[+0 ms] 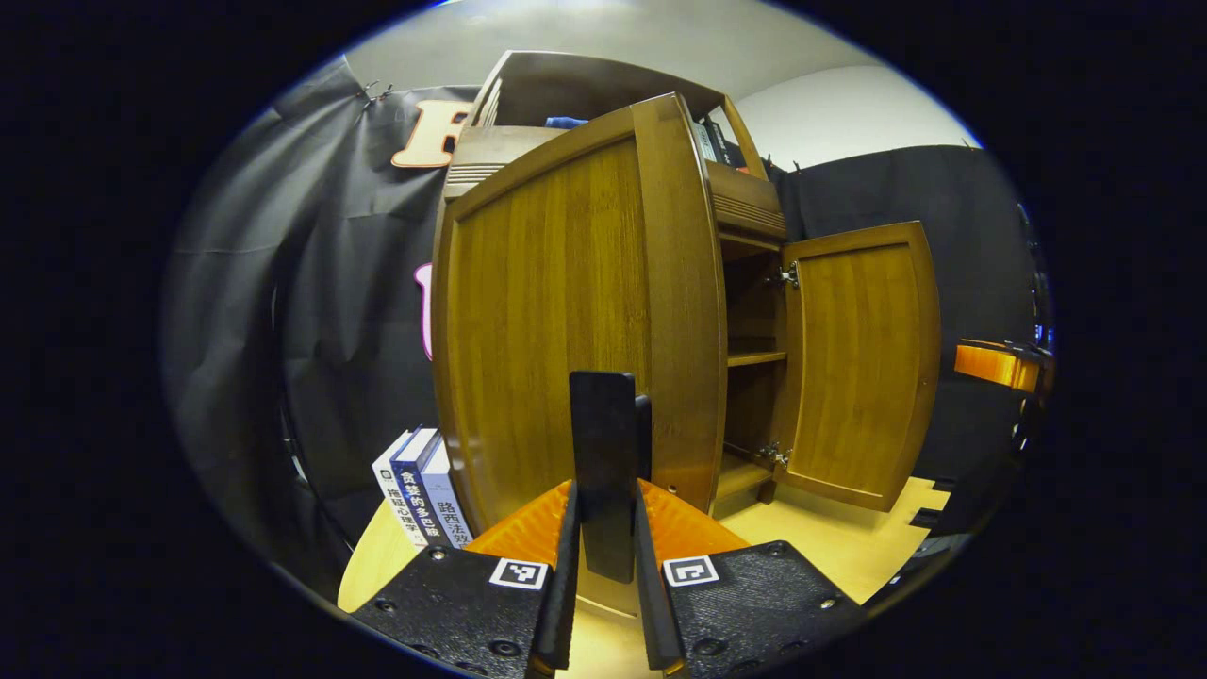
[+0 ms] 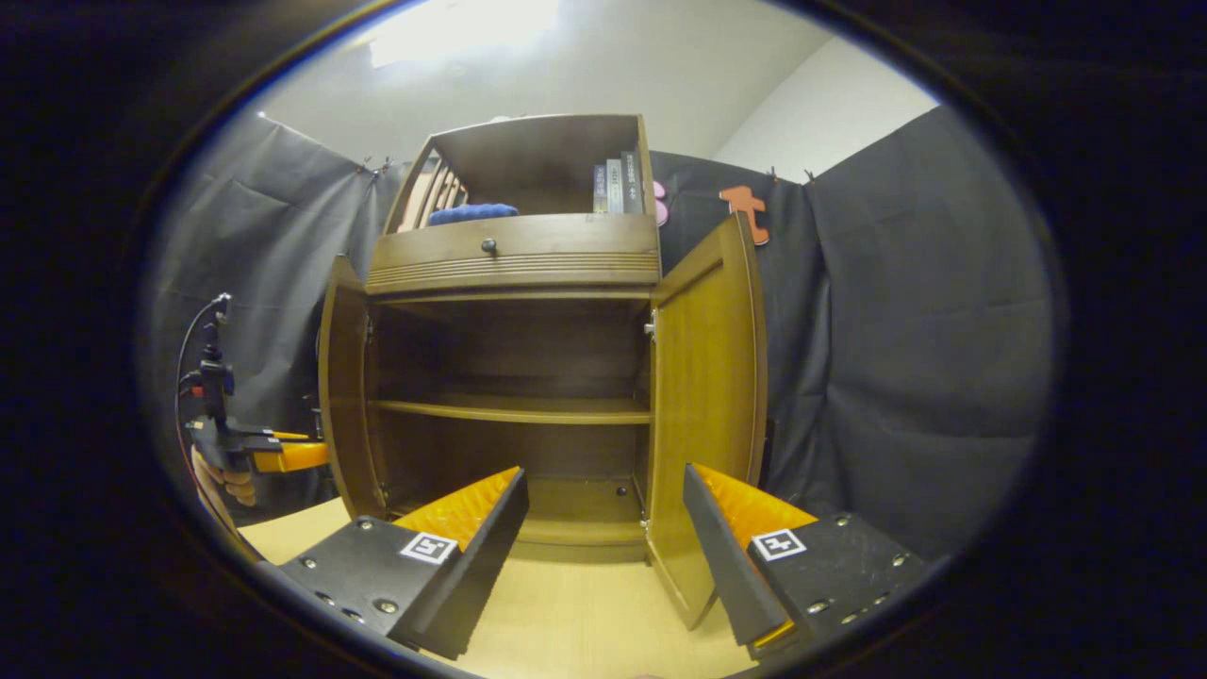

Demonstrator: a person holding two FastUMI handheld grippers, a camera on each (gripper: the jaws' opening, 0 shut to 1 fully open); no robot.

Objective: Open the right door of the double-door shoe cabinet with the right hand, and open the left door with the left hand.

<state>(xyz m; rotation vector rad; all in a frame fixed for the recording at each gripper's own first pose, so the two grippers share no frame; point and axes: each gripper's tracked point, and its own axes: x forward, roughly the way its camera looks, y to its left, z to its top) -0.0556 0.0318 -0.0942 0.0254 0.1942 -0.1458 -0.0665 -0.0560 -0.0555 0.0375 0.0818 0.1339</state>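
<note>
Left gripper view: left tongs [image 1: 608, 528] clenched on upright handle [image 1: 605, 443] of left door [image 1: 556, 321], door swung out, long axis vertical, dead ahead. Right gripper view: right tongs [image 2: 603, 538] released, right door [image 2: 702, 396] open just beyond, left tongs [image 2: 283, 457] nearer left door [image 2: 341, 387]

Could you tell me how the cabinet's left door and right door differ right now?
The left door has the left hand-held gripper shut on its dark handle; the right door stands free, with the right hand-held gripper open and apart from it. In the right gripper view the left door is seen nearly edge-on, the right door angled. Both are open, brown wood, and hinged to the cabinet.
</note>
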